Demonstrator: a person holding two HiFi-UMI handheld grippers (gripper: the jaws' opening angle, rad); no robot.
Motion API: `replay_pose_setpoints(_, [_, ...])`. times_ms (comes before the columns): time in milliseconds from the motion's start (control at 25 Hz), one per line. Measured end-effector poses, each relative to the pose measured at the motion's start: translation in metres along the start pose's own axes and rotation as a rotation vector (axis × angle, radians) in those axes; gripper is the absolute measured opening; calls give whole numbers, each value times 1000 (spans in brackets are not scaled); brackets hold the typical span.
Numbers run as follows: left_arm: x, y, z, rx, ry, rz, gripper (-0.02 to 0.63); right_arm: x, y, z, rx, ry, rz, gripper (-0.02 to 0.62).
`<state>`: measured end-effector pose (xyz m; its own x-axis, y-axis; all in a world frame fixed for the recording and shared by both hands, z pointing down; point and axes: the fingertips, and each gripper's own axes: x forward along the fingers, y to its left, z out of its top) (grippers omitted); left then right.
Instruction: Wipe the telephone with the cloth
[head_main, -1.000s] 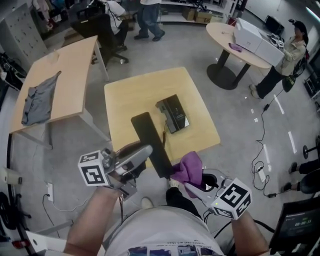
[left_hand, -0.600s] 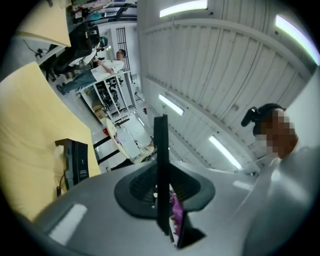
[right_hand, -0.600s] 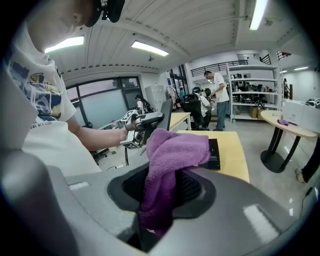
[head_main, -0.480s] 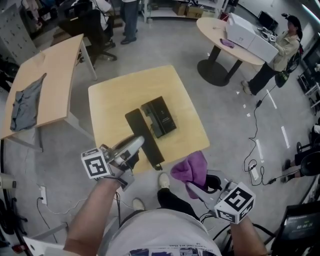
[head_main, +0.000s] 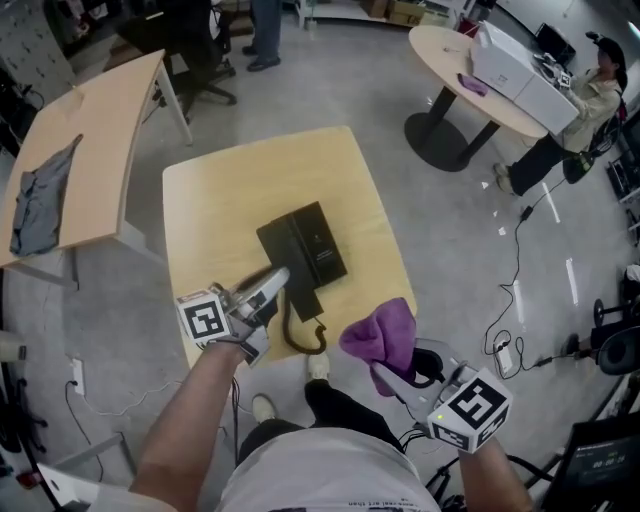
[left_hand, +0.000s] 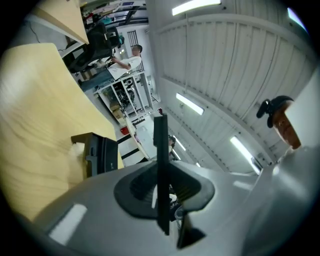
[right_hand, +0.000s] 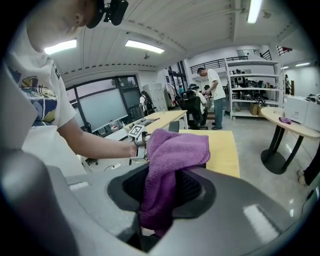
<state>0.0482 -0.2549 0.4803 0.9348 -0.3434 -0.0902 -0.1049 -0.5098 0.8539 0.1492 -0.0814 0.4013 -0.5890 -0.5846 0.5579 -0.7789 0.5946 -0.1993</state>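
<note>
The black telephone base (head_main: 318, 243) sits mid-table on the yellow square table (head_main: 220, 190). My left gripper (head_main: 278, 282) is shut on the thin black handset (head_main: 296, 290), held low along the base's left side with its coiled cord (head_main: 303, 341) hanging off the near edge. In the left gripper view the handset (left_hand: 161, 170) stands edge-on between the jaws, with the base (left_hand: 98, 155) beyond. My right gripper (head_main: 392, 372) is shut on a bunched purple cloth (head_main: 382, 334), off the table's near right corner. The cloth (right_hand: 172, 160) fills that gripper's jaws.
A longer wooden table (head_main: 100, 130) with a grey garment (head_main: 35, 200) stands to the left. At the upper right a round table (head_main: 450, 60) carries white boxes, with a person (head_main: 590, 100) beside it. Cables (head_main: 518, 300) trail across the floor on the right.
My left gripper has come down with the handset, from raised above the table's near edge to low beside the telephone base. The right gripper with the cloth has drifted rightward, away from the handset.
</note>
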Motion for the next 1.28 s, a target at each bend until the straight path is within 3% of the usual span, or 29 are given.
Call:
replay_pose_setpoints(520, [19,82,-13,-45,-24,78,81,16,-46,-11,37,83,49,117])
replay_pose_setpoints(960, [24,119,-26,-37,29,116,81,28,-63,-14,48,121,91,117])
replay_pose_setpoints(1280, [24,124,-31,-77,39,110,81,35,-69,-12,53,137,104,117])
